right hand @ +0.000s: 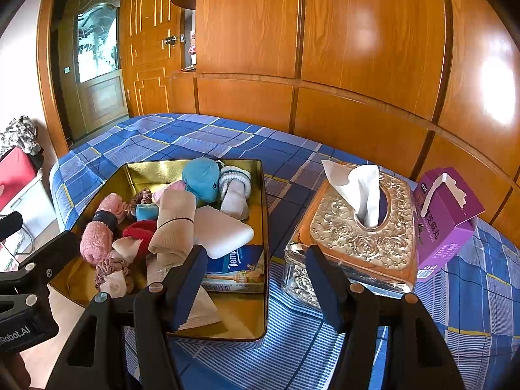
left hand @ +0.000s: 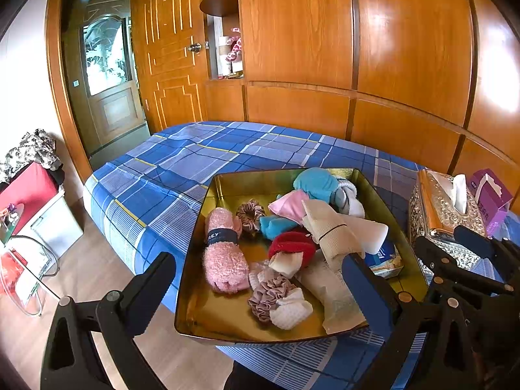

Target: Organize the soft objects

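A gold tin tray [left hand: 195, 295] [right hand: 265, 243] sits on the blue plaid bed, holding several soft items: a pink fuzzy sock roll [left hand: 224, 250] [right hand: 97, 237], a teal plush [left hand: 317, 183] [right hand: 201, 178], a red piece [left hand: 292, 243], a beige cloth [left hand: 325, 227] [right hand: 175, 221], a white pad [right hand: 224, 230] and a mauve scrunchie [left hand: 269, 295]. My left gripper [left hand: 260, 279] hangs open over the tray's near half, nothing between its fingers. My right gripper [right hand: 256, 260] is open above the tray's right wall, gripping nothing.
An ornate gold tissue box [right hand: 360, 227] [left hand: 435, 208] stands right of the tray, with a purple carton [right hand: 445, 214] beside it. A Tempo tissue pack [right hand: 237, 266] lies in the tray. Wooden wardrobe panels rise behind the bed; the floor, a red box [left hand: 26, 191] and a door lie left.
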Motion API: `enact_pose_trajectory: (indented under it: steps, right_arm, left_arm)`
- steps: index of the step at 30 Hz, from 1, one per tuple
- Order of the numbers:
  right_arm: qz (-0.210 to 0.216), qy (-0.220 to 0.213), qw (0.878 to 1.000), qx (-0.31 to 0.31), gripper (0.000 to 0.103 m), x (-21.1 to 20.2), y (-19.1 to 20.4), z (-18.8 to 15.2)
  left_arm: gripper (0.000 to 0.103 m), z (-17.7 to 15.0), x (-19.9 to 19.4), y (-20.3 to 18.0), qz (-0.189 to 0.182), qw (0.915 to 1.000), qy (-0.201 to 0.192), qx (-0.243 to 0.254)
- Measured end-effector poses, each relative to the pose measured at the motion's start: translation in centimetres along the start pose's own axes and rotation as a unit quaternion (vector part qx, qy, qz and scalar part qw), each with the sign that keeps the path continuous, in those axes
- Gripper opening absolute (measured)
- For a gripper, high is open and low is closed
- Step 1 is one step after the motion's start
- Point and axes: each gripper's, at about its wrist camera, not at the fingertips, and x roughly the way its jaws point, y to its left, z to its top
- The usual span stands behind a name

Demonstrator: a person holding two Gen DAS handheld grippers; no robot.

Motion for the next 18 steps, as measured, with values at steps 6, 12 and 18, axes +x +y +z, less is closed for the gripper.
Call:
enact_pose_trajectory:
  steps: [6, 12, 18]
  right_arm:
    - [0.0, 0.001, 1.0, -0.001, 0.064, 0.07, 0.02, -0.06]
    - [0.0, 0.002, 1.0, -0.002, 0.064, 0.12, 0.01, -0.13]
    - [0.001, 0.003, 1.0, -0.002, 0.064, 0.13, 0.04, -0.22]
  left_arm:
    - [0.103, -0.02, -0.07, -0.07, -0.003, 1.0, 0.0, 0.001]
    - [0.103, -0.04, -0.06, -0.09, -0.004, 1.0, 0.001, 0.001]
    - [0.103, 0.03, 0.02, -0.24, -0.007, 1.0, 0.005, 0.002]
